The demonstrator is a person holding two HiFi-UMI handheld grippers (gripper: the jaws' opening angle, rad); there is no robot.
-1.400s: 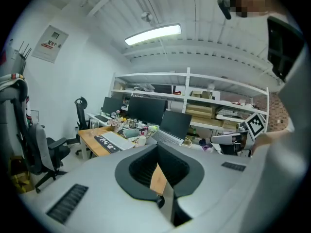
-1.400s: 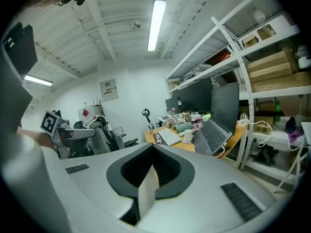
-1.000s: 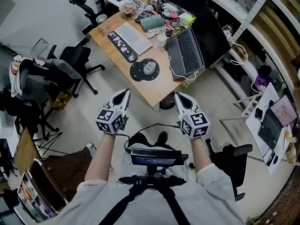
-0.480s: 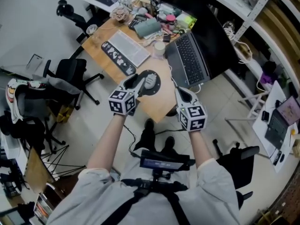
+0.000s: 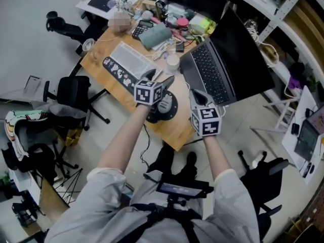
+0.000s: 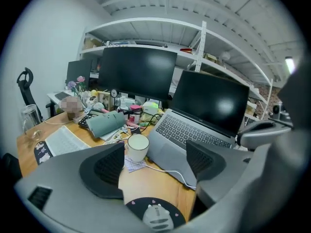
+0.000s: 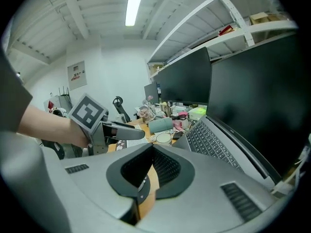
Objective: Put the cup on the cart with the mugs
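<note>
2 tools above the wooden desk (image 5: 174, 131), neither holding anything.
The right tool (image 7: 150, 165) has its jaws pressed together and tilts down beside the laptop (image 5: 212, 75). The left tool (image 6: 155, 160), arm stretched forward over the round mouse pad (image 5: 173, 109), has just been opening, its jaws spread wide. The white cup (image 6: 138, 147) stands on the desk against the laptop, ahead of the left tool.

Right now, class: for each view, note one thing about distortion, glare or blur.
Head view: wide-angle, the shelves bow; a mosaic patch hides something at top left. Left gripper view: fisheye with black corners, soft glare on the laptop screen. Right gripper view: the ceiling lamp blows out white.
</note>
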